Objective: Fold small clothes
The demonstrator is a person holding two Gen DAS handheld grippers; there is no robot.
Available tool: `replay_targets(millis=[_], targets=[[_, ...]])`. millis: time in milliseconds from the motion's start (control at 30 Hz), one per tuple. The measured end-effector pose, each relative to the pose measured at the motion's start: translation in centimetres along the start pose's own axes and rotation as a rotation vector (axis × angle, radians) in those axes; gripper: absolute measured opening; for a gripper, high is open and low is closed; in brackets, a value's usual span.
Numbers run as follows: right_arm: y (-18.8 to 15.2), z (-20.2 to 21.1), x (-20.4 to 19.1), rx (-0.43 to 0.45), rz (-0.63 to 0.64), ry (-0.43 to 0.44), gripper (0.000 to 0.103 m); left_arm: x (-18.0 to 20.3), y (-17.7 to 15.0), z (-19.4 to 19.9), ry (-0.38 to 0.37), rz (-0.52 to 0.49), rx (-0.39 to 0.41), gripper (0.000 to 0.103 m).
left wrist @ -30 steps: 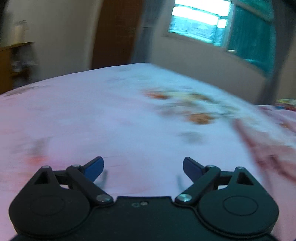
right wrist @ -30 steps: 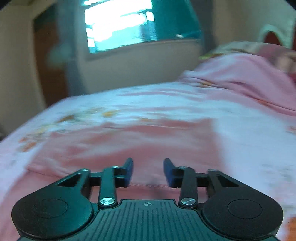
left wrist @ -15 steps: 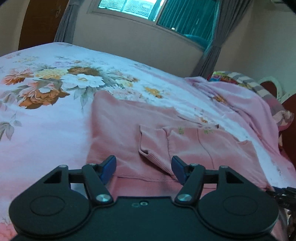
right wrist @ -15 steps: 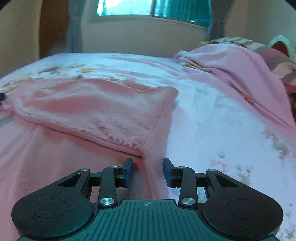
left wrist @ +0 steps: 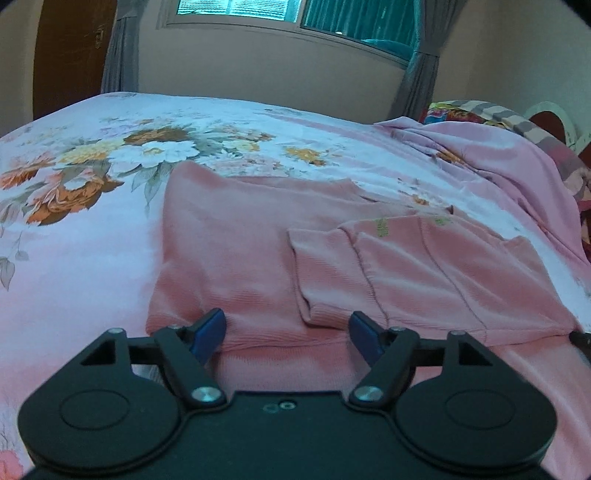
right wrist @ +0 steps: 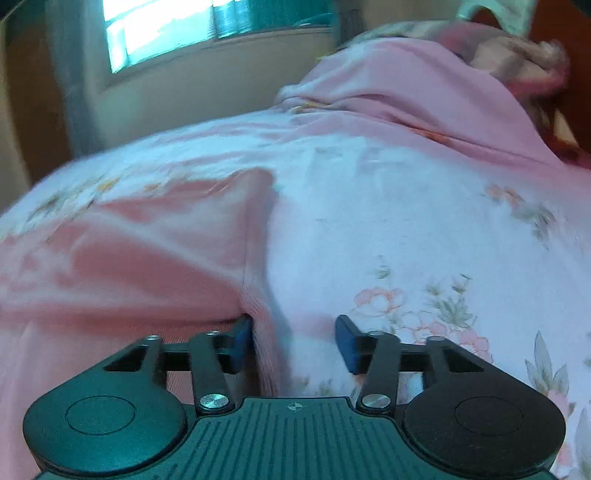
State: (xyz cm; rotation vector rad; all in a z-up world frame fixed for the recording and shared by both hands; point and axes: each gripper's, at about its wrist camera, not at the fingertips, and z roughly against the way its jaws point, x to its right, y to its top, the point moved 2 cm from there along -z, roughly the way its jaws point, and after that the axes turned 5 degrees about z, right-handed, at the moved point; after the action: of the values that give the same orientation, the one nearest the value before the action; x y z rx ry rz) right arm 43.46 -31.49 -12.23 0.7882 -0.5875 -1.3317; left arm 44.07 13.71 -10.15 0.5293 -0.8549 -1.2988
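Note:
A small salmon-pink sweater (left wrist: 240,240) lies flat on the floral bed sheet (left wrist: 74,221), with its sleeve (left wrist: 424,273) folded across the body. My left gripper (left wrist: 288,332) is open, low over the sweater's near hem, its blue fingertips (left wrist: 208,330) straddling the ribbed edge. In the right wrist view the sweater (right wrist: 147,251) fills the left half. My right gripper (right wrist: 293,341) is open at the sweater's right edge, with the ribbed side seam (right wrist: 258,306) between its jaws.
A pink blanket (left wrist: 498,173) is heaped at the bed's right side, also in the right wrist view (right wrist: 406,85). Patterned pillows (left wrist: 517,122) lie behind it. A window (left wrist: 288,14) and curtains are on the far wall, and a brown door (left wrist: 66,51) is at the left.
Both grippers have swung over to the sweater and come down to its near edge. The right gripper's jaws have opened wider over the last half second. The sweater has not moved.

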Motion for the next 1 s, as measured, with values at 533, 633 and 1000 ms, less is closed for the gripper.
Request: replay_targets(millis=[533, 633, 1000], targets=[[9.6, -9.3, 2.5, 0.094, -0.144, 0.180, 0.051, -0.8, 4.9, -5.7, -0.065, 0.045, -0.018, 0.066], [9.9, -10.9, 2.4, 0.067, -0.090, 0.164, 0.021, -0.8, 4.9, -6.5, -0.094, 0.041, -0.018, 0.062], [8.4, -11.9, 3.5, 0.085, -0.091, 0.052, 0.016, 0.2, 5.1, -8.0, -0.083, -0.037, -0.013, 0.022]])
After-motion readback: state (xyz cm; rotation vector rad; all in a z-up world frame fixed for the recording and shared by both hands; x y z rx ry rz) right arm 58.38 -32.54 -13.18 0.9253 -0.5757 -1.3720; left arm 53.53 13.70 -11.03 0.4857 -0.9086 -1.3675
